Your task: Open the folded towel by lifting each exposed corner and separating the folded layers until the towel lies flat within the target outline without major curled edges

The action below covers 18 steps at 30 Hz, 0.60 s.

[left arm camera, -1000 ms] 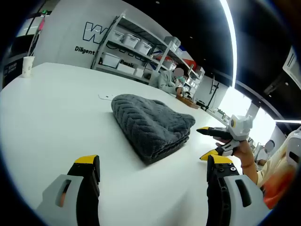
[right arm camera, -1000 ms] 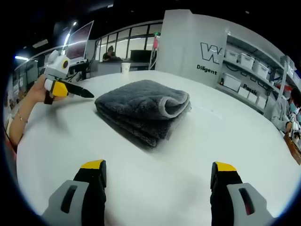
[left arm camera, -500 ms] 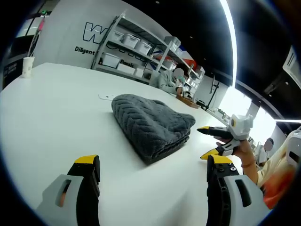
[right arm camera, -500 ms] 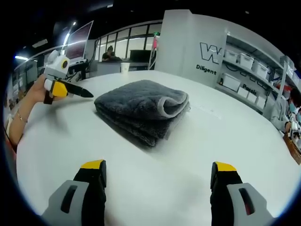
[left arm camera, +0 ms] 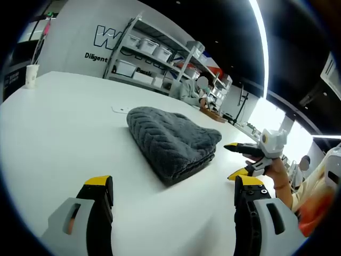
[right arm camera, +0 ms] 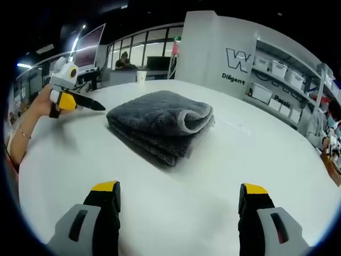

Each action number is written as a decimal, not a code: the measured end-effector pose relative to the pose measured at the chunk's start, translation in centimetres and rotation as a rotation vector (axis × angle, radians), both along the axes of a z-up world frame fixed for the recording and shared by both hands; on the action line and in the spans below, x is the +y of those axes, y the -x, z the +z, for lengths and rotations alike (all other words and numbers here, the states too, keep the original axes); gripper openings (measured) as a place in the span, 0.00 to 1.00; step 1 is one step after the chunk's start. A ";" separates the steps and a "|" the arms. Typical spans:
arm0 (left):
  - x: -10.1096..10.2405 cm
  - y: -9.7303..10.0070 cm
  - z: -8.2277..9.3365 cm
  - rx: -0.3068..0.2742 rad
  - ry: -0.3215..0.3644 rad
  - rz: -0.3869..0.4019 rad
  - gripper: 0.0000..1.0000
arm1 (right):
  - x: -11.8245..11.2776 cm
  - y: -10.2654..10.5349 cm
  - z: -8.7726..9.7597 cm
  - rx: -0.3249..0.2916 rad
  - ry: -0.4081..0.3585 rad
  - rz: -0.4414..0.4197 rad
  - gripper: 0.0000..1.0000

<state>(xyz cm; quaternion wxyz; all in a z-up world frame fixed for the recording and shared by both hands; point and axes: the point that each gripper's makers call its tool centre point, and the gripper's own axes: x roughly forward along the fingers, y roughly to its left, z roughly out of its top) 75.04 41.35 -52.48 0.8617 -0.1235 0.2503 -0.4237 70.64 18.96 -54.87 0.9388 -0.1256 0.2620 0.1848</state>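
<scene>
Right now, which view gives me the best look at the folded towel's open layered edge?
The right gripper view: the grey towel turns its stacked layers and the curled end of the fold toward that camera. The left gripper view shows mostly the towel's ribbed top, with its layered edge seen at a slant.

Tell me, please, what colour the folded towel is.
The towel is dark grey, clearest in the right gripper view.
</scene>
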 end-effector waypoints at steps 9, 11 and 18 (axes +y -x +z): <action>0.0 -0.1 -0.1 0.000 -0.005 0.002 0.93 | 0.0 0.0 0.0 0.002 0.004 0.005 0.92; 0.0 -0.1 -0.1 -0.002 -0.004 0.003 0.93 | 0.0 0.0 0.0 0.001 0.004 0.004 0.92; -0.3 -0.3 1.4 -0.069 0.021 0.004 0.94 | -0.2 0.1 0.2 -0.005 0.007 0.000 0.92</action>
